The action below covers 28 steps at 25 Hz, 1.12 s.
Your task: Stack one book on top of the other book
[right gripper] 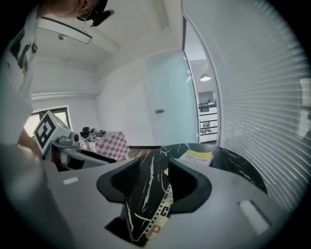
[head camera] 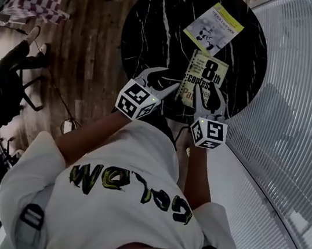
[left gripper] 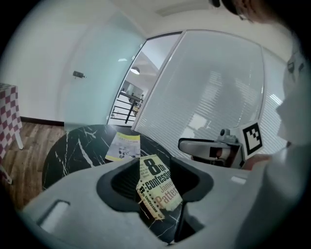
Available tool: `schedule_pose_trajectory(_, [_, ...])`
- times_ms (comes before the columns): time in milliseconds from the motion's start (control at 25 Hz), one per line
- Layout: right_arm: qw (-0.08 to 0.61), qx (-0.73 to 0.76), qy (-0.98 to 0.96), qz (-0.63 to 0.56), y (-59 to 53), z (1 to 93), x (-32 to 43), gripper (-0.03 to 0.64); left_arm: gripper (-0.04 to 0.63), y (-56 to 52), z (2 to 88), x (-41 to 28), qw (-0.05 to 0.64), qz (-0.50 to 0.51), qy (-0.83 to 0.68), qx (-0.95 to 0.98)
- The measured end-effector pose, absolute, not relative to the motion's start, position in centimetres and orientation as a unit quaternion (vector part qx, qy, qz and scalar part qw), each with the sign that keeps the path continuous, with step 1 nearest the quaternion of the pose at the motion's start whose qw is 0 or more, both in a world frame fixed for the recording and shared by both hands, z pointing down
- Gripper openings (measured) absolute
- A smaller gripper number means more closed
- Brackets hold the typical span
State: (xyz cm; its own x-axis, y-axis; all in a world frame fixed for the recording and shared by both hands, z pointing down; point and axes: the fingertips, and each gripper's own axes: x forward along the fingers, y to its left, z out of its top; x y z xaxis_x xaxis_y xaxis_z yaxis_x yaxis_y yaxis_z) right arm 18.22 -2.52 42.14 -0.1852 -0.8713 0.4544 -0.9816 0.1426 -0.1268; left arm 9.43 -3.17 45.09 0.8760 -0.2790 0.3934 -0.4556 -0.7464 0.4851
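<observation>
Books, two of them, are lying unstacked on the round black marble table (head camera: 155,15), which is filling the upper middle of the head view. Its lower edge is disappearing behind the grippers and the person's white shirt (head camera: 131,170). A ribbed glass wall (head camera: 303,85) is running down the right side. A wooden floor (head camera: 94,35) is showing at the left, where a seated figure (head camera: 3,85) is staying too dark to make out.

The 8th Confession book (head camera: 204,70) is lying flat near the table's lower edge, with its bottom part being covered by gripper fingers. The yellow book (head camera: 213,28) is lying tilted just above it in the frame and is fully showing. Whether their nearest corners are touching is hard to tell.

The left gripper (head camera: 171,77) is hovering over bare marble just left of the 8th Confession book. Its jaws are standing wide apart and gripping nothing, and in the left gripper view that book is only showing through the gap, out on the table beyond. The right gripper (head camera: 206,88) is hanging over the same book's lower end. Its jaws are also standing apart and empty, and in the right gripper view only the cover's filmstrip edge and veined marble are appearing between them, the rest being cut off by the jaw body.
</observation>
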Motion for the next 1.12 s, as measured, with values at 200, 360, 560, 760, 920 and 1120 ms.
schedule_pose_trajectory(200, [0.115,0.612,-0.764,0.17,-3.6,38.0,15.4,0.143,0.151,-4.6,40.6,7.1,0.267,0.109,-0.219,0.932])
schedule_pose_trajectory(360, [0.094,0.599,-0.782,0.146,-4.4,34.6,13.0,0.121,0.12,-5.6,36.9,5.6,0.238,0.077,-0.232,0.94])
schedule_pose_trajectory(560, [0.062,0.569,-0.811,0.125,-5.5,30.4,9.7,0.087,0.054,-6.4,32.4,4.3,0.208,0.023,-0.234,0.95])
schedule_pose_trajectory(760, [0.047,0.548,-0.829,0.097,-5.5,26.8,7.1,0.063,0.017,-6.2,29.3,3.8,0.193,-0.01,-0.219,0.956])
schedule_pose_trajectory(920, [0.041,0.538,-0.839,0.068,-5.3,24.6,5.8,0.038,0.003,-6.0,27.4,3.2,0.177,-0.03,-0.217,0.96])
schedule_pose_trajectory(1120, [0.031,0.536,-0.842,0.05,-5.2,23.0,5.0,0.023,0.003,-5.9,25.8,2.8,0.162,-0.041,-0.217,0.962])
